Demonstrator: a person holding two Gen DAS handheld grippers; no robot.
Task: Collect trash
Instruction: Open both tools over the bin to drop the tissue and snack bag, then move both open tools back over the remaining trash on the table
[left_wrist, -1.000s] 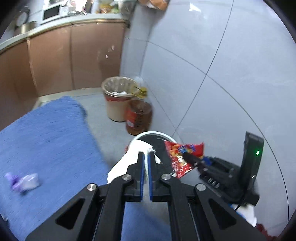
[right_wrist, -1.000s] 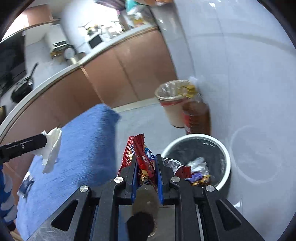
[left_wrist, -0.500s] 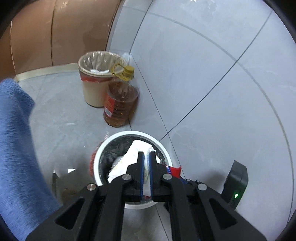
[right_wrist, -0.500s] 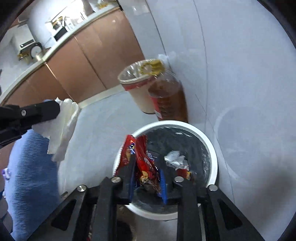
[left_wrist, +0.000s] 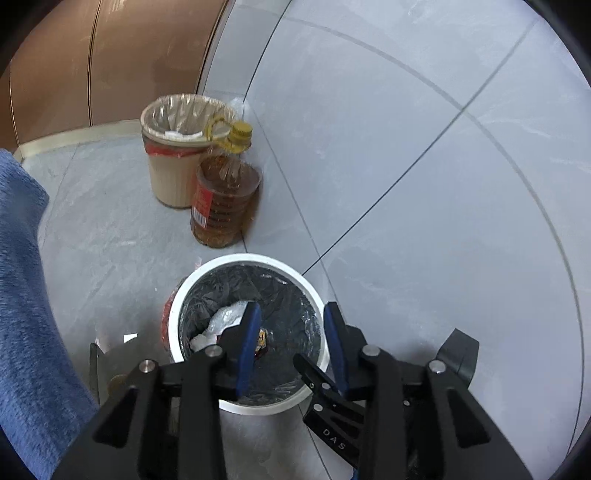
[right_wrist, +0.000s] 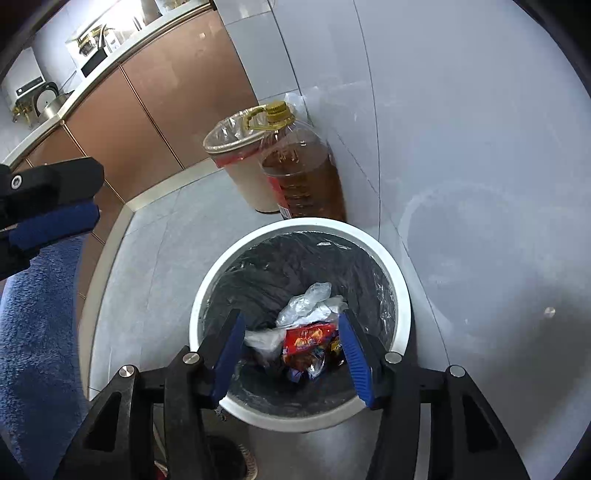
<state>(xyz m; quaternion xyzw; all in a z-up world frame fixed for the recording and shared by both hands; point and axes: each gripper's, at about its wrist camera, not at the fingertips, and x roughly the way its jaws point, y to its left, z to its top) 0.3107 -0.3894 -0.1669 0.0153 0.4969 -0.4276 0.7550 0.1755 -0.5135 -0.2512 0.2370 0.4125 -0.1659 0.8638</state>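
Note:
A white-rimmed trash bin (left_wrist: 192, 280) with a dark liner stands on the grey floor; it also shows in the right wrist view (right_wrist: 400, 280). My left gripper (left_wrist: 291, 314) is open and empty above the bin. A white tissue (left_wrist: 221, 321) lies inside the bin. My right gripper (right_wrist: 291, 321) is open and empty over the bin. Below it in the bin lie a red snack wrapper (right_wrist: 306, 339), clear plastic (right_wrist: 308, 299) and the tissue (right_wrist: 260, 339). The left gripper's fingers (right_wrist: 55, 218) show at the left edge of the right wrist view.
A beige bin with a clear liner (left_wrist: 177, 147) and a large oil bottle (left_wrist: 221, 203) stand by the tiled wall behind the trash bin. Blue cloth (left_wrist: 26, 295) covers the left. Brown cabinets (right_wrist: 140, 110) run along the back.
Both grippers have opened over the bin. The tissue has dropped from the left gripper and the red wrapper from the right gripper into the bin.

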